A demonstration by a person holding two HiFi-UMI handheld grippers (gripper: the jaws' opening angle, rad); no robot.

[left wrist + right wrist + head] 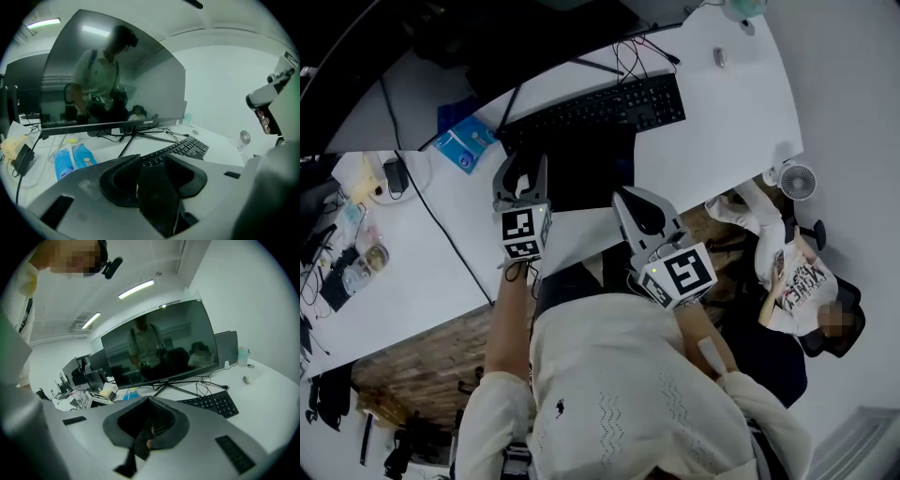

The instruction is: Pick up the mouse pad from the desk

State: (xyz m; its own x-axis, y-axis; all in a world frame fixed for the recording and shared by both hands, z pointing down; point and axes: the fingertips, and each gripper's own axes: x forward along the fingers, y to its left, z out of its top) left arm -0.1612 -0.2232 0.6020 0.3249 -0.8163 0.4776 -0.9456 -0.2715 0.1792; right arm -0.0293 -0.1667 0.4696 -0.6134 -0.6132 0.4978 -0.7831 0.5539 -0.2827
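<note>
Head view: the mouse pad [591,169] is seen as a flat, dark, roughly rectangular sheet just in front of the keyboard [600,108], on the near side of it, over the white desk [722,122]. It is spanned between the two grippers. The left gripper [522,178] is placed at the pad's left edge and the right gripper [642,211] at its near right corner, both on the person's side of the keyboard. Whether the pad touches the desk cannot be told here.

Left gripper view: the left gripper [152,176] jaws are closed onto the mouse pad [157,192]. The pad is shown as a thin, matte black sheet running between the jaws toward the camera. The keyboard [185,147] is seen beyond and right of the jaws, lower than them.

Right gripper view: the right gripper [147,425] jaws are pressed onto a narrow dark strip of the mouse pad [140,439], seen nearly edge-on and hanging down from between them. The keyboard [213,404] is seen to the right of the jaws.
</note>
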